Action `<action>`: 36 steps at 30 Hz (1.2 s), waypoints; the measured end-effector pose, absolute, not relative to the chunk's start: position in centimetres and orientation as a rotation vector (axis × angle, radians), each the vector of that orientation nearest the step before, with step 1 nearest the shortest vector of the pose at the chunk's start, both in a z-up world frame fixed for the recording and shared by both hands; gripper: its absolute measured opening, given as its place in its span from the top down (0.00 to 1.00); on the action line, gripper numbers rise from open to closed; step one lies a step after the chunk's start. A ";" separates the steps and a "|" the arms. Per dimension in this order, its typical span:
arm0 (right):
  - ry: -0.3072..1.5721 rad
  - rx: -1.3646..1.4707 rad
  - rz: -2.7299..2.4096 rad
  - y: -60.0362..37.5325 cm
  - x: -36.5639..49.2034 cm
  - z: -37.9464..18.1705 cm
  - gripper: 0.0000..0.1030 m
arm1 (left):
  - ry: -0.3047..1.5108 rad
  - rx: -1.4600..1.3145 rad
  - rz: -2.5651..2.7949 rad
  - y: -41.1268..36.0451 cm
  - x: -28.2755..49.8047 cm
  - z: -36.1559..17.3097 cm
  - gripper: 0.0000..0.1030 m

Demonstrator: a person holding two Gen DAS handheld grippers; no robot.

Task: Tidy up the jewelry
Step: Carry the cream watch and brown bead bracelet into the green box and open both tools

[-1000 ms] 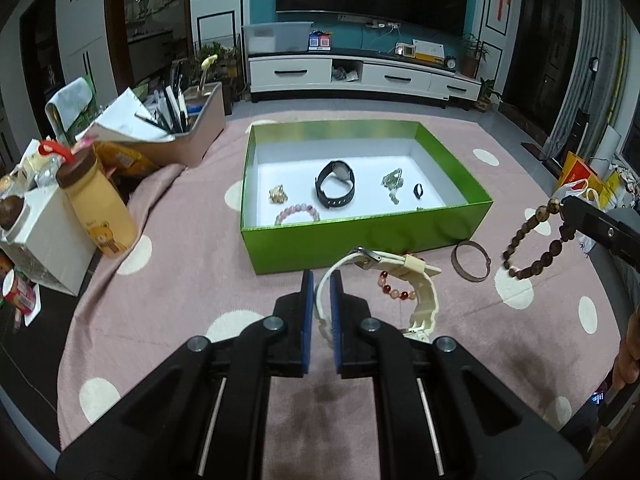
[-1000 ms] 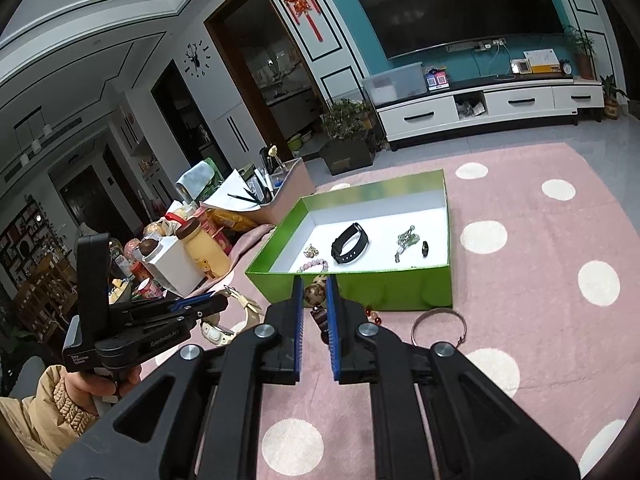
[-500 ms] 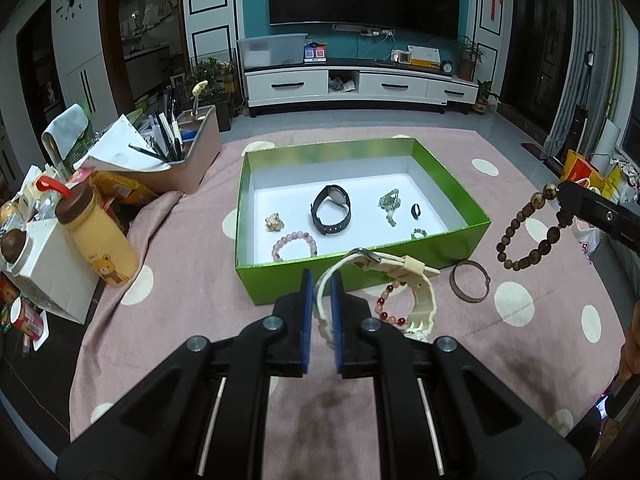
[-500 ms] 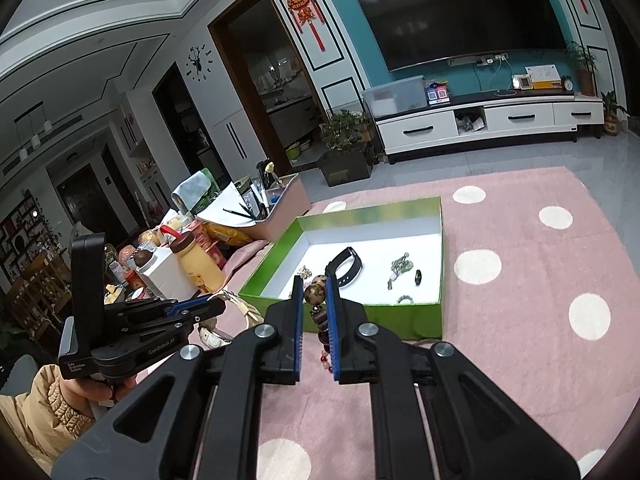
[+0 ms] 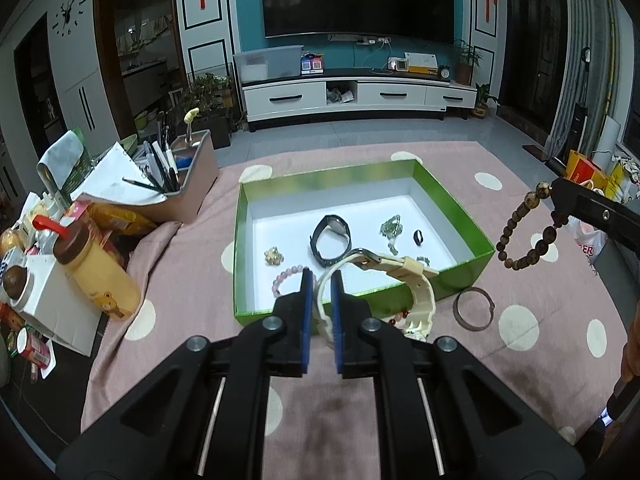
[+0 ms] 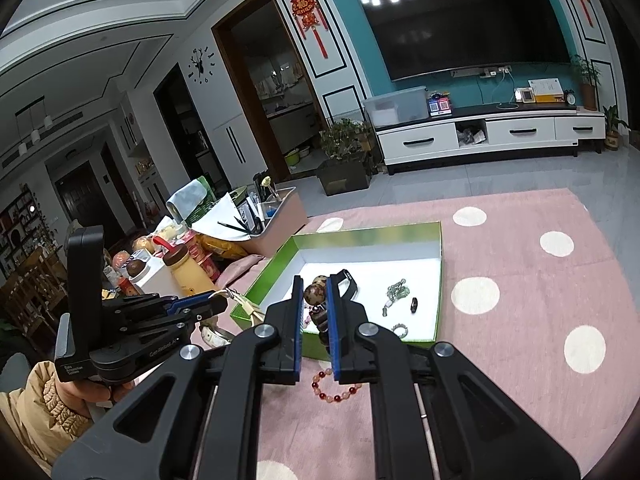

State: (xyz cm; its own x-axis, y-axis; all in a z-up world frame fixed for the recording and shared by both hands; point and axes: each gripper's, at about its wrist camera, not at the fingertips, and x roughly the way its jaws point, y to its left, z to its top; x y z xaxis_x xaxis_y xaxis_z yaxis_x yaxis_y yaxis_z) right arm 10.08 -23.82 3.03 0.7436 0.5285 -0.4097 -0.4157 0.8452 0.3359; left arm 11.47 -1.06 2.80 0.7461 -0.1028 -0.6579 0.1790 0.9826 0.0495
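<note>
Cream-coloured plastic marks the watch [image 5: 404, 280], whose strap is clamped between the blue-padded fingers of the left hand-held gripper [image 5: 319, 280] and held above the near wall of the green box [image 5: 452, 204]. That box is set on a pink tablecloth with white dots [image 5: 184, 280] covering the tabletop, and its white floor carries a black watch [image 5: 331, 240], a pink bead bracelet [image 5: 286, 276], a small gold ornament [image 5: 273, 257], a greenish pendant [image 5: 391, 229] and a dark ring [image 5: 418, 237]. A brown wooden bead bracelet [image 5: 524, 236] is gripped at its large bead by the right hand-held gripper [image 6: 313, 294], which is closed on it; in the left wrist view the loop is seen hanging in the air to the right of the box, clear of the cloth. On the cloth, just outside the box's near wall, a red bead bracelet [image 6: 335, 386] is laid, and a dark brown bangle [image 5: 474, 308] is laid near the box's near right corner. To the left of the box a yellow bottle with a brown cap [image 5: 96, 268], a white carton [image 5: 44, 300] and a brown organiser with pens [image 5: 184, 176] are gathered.
</note>
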 end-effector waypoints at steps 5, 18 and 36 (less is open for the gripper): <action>0.515 0.218 0.516 -23.6 10.9 3.2 0.90 | 0.705 0.139 -0.160 -1.7 12.5 2.9 0.92; 0.523 0.194 0.514 -22.3 13.6 3.4 0.90 | 0.689 0.140 -0.166 -1.8 15.5 3.2 0.92; 0.676 0.196 0.485 -20.3 20.0 0.0 0.90 | 0.879 -0.053 -0.204 0.5 23.6 -0.2 0.90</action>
State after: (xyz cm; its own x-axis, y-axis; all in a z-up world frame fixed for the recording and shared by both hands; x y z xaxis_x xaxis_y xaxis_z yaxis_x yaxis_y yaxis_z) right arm 20.05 -20.28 -0.01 0.6744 0.4901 -0.5522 -0.3654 0.8715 0.3271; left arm 23.56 0.49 -0.18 0.6198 -0.1986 -0.7592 0.1552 0.9794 -0.1295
